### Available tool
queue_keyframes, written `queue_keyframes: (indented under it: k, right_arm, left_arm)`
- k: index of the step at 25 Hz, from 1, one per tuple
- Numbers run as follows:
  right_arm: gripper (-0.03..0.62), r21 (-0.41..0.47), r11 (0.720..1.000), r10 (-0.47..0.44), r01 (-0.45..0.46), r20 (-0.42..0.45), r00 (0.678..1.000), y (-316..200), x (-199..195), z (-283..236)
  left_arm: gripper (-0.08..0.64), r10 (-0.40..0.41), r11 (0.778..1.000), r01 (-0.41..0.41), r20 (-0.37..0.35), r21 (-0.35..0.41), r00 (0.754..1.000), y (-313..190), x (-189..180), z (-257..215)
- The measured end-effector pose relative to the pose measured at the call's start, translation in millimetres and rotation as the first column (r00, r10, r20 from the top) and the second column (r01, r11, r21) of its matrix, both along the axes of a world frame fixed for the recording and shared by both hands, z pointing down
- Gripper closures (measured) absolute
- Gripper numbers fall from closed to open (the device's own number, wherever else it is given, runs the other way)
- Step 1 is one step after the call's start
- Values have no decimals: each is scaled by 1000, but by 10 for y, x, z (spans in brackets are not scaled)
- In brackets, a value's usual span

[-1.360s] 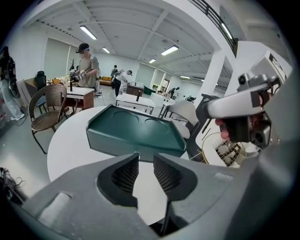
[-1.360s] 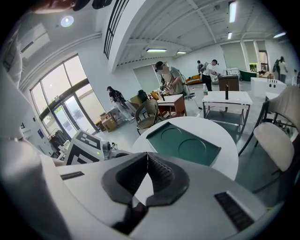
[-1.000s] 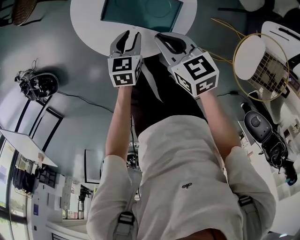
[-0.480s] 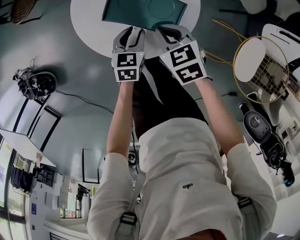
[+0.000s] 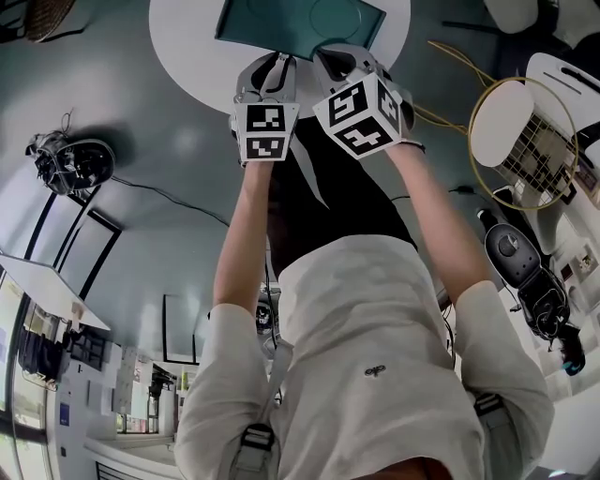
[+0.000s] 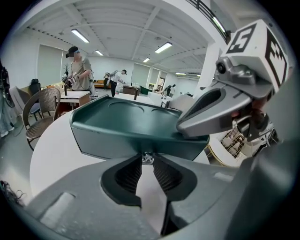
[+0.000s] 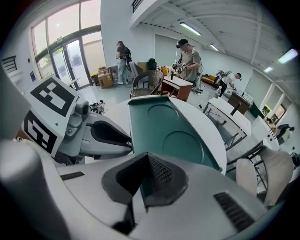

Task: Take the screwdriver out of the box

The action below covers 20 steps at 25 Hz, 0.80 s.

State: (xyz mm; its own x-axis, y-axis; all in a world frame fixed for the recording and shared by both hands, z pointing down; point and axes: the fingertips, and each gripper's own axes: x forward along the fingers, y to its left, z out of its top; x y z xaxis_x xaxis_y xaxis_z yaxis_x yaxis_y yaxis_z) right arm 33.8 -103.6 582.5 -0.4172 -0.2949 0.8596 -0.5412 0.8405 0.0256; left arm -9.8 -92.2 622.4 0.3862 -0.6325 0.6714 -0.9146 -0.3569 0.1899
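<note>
Far left in the head view, a tangle of cables lies on the grey floor, well apart from the round white worktop at the top of the frame. On that worktop sits the teal box, and both my arms stretch up to its near edge.

My left tongs meet the box at its front wall. In the left gripper view the two ribbed pads slant in to a narrow V, and their tips are pressed together on a small shiny metal catch at the lower edge of the box. A wicker chair stands beyond the worktop on the left of that view.

Just beside them, my right tongs lie at the same near edge, their marker cube tilted toward the left pair. In the right gripper view they are clamped on the rim of the box, and a strip of teal runs between the meshed pads. The top of the box shows two shallow round recesses. The screwdriver cannot be seen in any view.

At far right, a round wire-frame seat stands on the floor, apart from the worktop.
</note>
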Motion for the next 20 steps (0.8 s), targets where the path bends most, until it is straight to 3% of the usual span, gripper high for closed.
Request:
queue_keyframes:
  k: [7,20]
  right_arm:
    - [583,-15,1000,3,-3,-13,1000,-11,-30,6]
    - [584,-5,995,97,-97,-34,995,-94,-8,8]
  left_arm:
    - [479,27,1000,-27,0,-7,1000,-3,-15,-15]
    - [480,69,997,-68,10,-43,998,193,-62,-8]
